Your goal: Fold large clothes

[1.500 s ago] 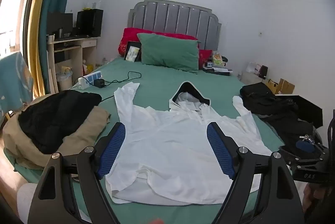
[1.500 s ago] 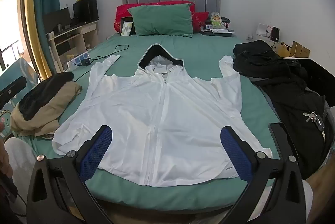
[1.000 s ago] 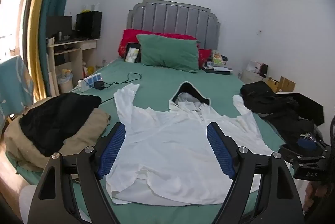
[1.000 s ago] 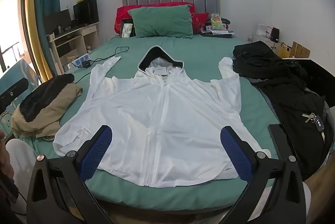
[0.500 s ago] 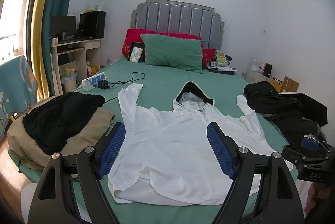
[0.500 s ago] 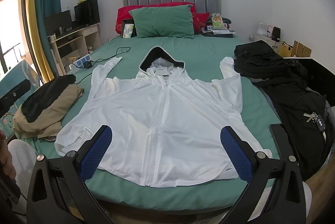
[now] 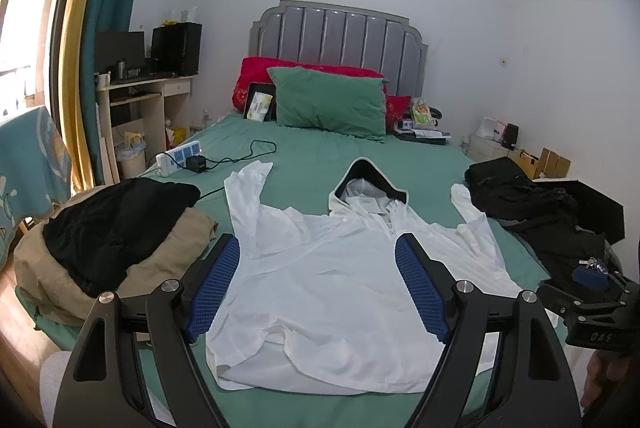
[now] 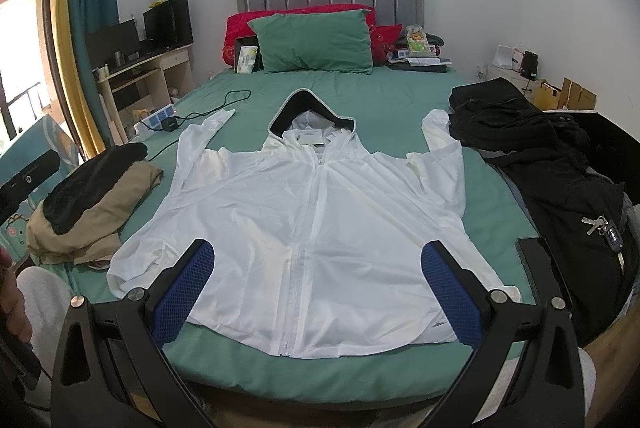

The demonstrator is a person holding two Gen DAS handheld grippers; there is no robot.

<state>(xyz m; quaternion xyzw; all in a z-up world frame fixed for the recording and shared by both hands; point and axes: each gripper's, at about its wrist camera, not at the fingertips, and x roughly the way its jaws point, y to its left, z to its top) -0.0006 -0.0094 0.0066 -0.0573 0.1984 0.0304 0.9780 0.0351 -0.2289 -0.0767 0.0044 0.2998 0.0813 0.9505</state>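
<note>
A white hooded zip jacket (image 8: 316, 211) lies spread flat, front up, on the green bed (image 8: 384, 99), hood toward the headboard and both sleeves angled up. In the left wrist view the same jacket (image 7: 340, 280) shows its lower left hem folded over itself. My left gripper (image 7: 318, 288) hovers open above the bed's near edge, over the jacket's left half, holding nothing. My right gripper (image 8: 316, 292) is open too, above the jacket's hem around the zip, its blue pads (image 8: 182, 292) wide apart and empty.
A pile of tan and black clothes (image 8: 88, 191) sits at the bed's left edge. Black garments with keys (image 8: 560, 163) cover the right side. A power strip and cable (image 7: 188, 157) lie far left. Pillows (image 8: 316, 39) line the headboard. A dark phone (image 8: 540, 268) lies near the right edge.
The left gripper's view has drifted slightly, with the bed scene shifting a little right and down. The right gripper's view is nearly steady. The jacket has not moved and both grippers stay open.
</note>
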